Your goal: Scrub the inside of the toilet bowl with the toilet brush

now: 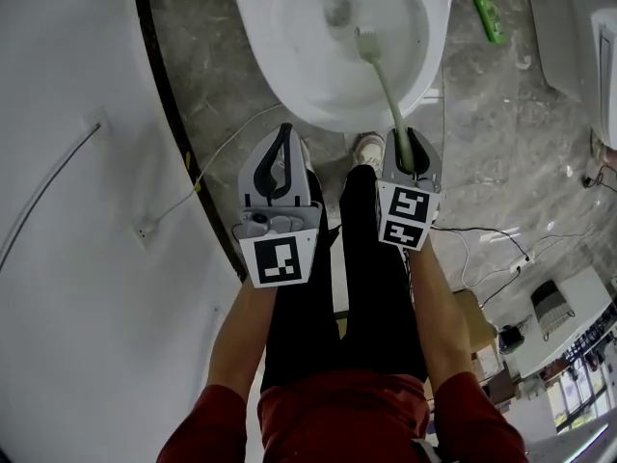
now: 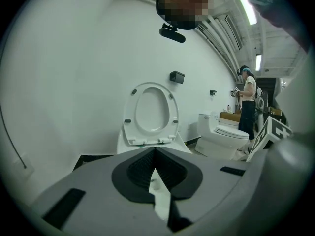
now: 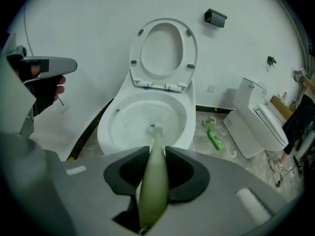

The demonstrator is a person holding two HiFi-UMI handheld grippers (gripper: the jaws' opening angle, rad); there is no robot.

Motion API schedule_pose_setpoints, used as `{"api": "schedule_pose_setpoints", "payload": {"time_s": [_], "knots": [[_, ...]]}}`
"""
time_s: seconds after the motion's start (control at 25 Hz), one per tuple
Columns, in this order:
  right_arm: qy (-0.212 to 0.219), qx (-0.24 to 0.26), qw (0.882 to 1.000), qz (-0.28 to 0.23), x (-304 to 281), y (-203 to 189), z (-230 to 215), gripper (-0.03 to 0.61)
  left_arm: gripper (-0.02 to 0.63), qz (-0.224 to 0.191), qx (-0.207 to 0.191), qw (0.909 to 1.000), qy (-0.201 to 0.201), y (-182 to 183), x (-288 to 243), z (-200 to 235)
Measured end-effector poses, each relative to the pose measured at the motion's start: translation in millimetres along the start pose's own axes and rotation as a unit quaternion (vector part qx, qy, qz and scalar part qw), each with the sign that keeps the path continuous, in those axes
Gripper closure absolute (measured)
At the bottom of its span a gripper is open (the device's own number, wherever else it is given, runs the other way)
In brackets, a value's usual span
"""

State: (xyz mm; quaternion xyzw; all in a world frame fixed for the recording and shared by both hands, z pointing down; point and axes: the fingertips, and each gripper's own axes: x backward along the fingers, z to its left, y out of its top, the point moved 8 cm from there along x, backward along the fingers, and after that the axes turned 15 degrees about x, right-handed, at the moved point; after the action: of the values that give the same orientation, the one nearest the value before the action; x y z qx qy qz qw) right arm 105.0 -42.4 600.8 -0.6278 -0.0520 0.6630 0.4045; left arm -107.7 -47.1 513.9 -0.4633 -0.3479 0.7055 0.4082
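The right claw (image 1: 407, 152) is clamped on the pale green plastic toilet brush (image 1: 386, 85), its handle running between the jaws in the right gripper view. The brush's white bristle head (image 1: 366, 41) lies inside the white ceramic toilet bowl (image 1: 260, 46) at 12 o'clock, close to the drain. The left claw (image 1: 280, 157) hangs at 9 o'clock of the right one, its jaws together with nothing between them. A green plastic bottle (image 1: 490, 15) lies on the marble floor (image 1: 501, 133) at 3 o'clock of the bowl.
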Motion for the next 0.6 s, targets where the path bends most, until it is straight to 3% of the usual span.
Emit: {"api": "schedule_pose_setpoints", "payload": {"time_s": [0.16,0.4,0.6], "knots": [[0.037,-0.024,0.999,0.007,-3.7,1.1,32.1,0.466,0.608,0.018,-0.003,0.9998,0.000,-9.8,4.0,14.3],[0.110,-0.127,0.985,-0.042,10.8,31.0,57.9,0.466,0.607,0.010,-0.002,0.9999,0.012,-5.0,6.5,30.6],[0.087,-0.105,0.991,-0.011,-6.2,20.5,46.1,0.467,0.608,0.008,-0.002,0.9999,0.012,-3.7,-4.3,29.9]]}}
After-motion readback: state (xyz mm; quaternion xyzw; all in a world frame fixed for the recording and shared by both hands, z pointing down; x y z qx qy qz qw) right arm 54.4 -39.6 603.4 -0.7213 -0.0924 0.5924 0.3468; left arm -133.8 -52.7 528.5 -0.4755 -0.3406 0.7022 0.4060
